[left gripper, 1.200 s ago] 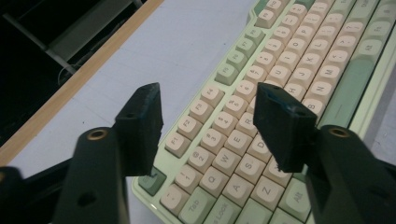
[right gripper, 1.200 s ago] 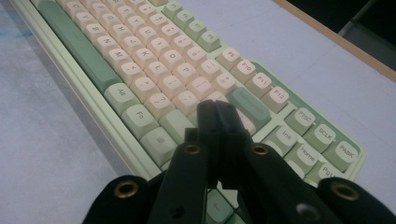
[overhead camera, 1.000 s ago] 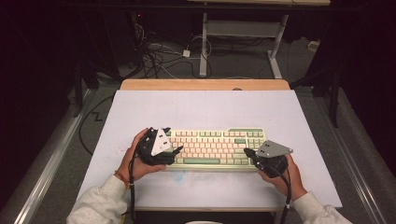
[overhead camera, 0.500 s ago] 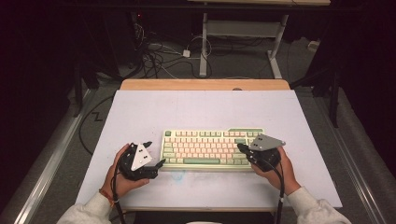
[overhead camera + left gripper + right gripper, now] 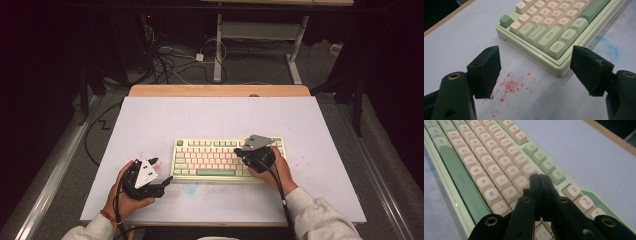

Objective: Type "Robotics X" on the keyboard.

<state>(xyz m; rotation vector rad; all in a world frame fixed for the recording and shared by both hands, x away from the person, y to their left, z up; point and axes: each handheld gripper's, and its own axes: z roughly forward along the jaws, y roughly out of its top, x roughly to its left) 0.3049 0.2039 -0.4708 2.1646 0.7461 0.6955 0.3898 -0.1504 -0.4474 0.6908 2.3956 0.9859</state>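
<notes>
Left of the keyboard (image 5: 227, 158), near its front left corner, the left tool (image 5: 162, 179) hovers low over the table (image 5: 200, 115) with its jaws spread wide and nothing between them, above a scatter of red specks (image 5: 510, 86). The pale green keyboard lies flat on the table's near half, long axis running left to right, spacebar edge facing the person. Over its right half, the right tool (image 5: 539, 178) has its jaws pressed together, tips just above the letter keys.

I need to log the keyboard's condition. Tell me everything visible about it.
The keyboard is a compact plastic board with a pale green case, cream letter keys and green modifier keys, space bar and function keys. It lies flat, near the front of the white table. The shut right gripper points at its keys near I and O; whether it touches them is unclear.
</notes>
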